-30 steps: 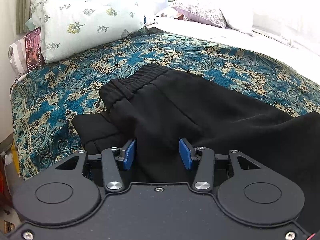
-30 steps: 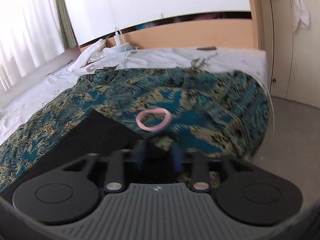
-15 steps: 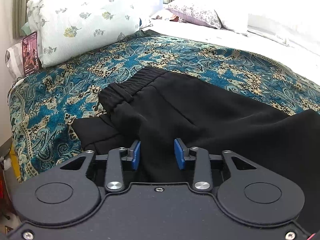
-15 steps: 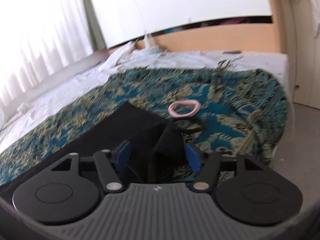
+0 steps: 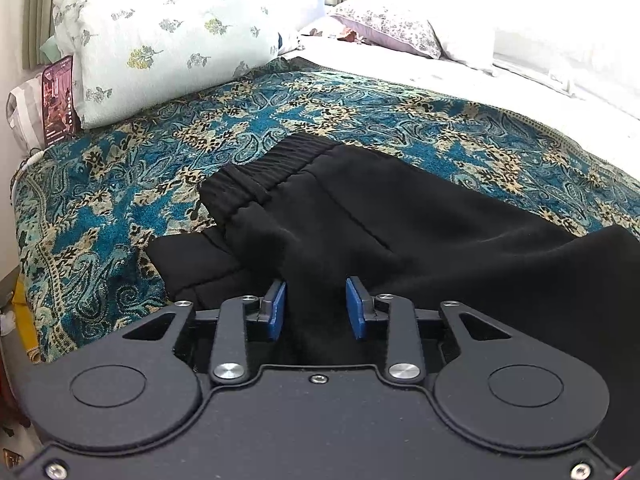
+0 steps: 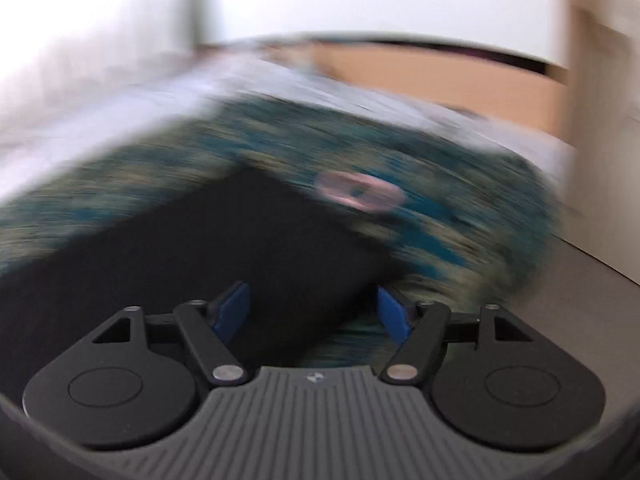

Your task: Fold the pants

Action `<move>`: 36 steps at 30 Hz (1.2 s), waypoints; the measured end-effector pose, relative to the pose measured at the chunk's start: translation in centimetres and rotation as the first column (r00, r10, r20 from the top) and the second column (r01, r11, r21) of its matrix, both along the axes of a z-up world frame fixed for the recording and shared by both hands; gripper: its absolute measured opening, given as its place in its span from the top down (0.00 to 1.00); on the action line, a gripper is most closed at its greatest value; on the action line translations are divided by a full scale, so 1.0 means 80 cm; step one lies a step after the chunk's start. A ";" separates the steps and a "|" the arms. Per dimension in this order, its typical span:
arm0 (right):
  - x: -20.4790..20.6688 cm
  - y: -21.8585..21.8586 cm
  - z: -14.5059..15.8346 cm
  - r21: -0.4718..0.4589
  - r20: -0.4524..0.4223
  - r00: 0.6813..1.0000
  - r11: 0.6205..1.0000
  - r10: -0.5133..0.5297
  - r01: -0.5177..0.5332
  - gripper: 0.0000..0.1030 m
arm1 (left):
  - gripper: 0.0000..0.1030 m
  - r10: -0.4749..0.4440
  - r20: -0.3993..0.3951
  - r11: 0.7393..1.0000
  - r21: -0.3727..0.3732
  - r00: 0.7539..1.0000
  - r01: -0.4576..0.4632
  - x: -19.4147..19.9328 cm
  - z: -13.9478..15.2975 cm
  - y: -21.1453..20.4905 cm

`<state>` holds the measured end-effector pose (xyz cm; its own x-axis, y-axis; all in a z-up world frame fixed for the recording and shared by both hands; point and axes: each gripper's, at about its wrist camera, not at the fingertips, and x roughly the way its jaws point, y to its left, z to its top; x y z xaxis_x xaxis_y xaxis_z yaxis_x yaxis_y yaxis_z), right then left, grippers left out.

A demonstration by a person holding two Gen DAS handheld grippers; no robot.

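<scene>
Black pants lie on a blue paisley bedspread, elastic waistband toward the pillows. My left gripper sits low over the near edge of the pants, jaws partly open with a ridge of black cloth between the blue pads, not clamped. In the blurred right wrist view, the leg end of the pants lies flat on the bedspread. My right gripper is wide open over its near corner and holds nothing.
A floral pillow and a phone propped beside it sit at the bed's head. A pink ring lies on the bedspread beyond the leg end. The bed's edge and floor are at the right.
My right gripper opened wide and let go of the cloth it held, and swung fast, blurring the view. My left gripper's jaws stay partly open, a little wider than half a second ago.
</scene>
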<state>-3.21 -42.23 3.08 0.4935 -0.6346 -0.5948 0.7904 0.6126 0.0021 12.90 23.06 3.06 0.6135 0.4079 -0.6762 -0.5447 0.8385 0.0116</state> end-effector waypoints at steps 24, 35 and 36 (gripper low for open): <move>0.034 0.385 -0.005 -0.101 -0.145 0.510 0.500 0.848 -0.860 0.24 | 0.66 -0.029 0.047 0.998 -0.047 0.998 0.031 -0.006 -0.005 0.014; 0.064 0.400 -0.005 -0.089 -0.116 0.550 0.543 0.827 -0.835 0.24 | 0.74 -0.037 0.075 0.995 -0.089 0.997 0.044 -0.007 -0.003 0.024; 0.060 0.403 -0.004 -0.076 -0.116 0.523 0.518 0.844 -0.852 0.24 | 0.76 -0.037 0.078 0.994 -0.096 0.996 0.044 -0.007 -0.002 0.026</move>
<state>1.57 -9.96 2.79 0.8015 0.0058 -0.5979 -0.1084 0.9848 -0.1358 12.31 25.14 2.87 0.6795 0.3161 -0.6621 -0.5064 0.8550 -0.1116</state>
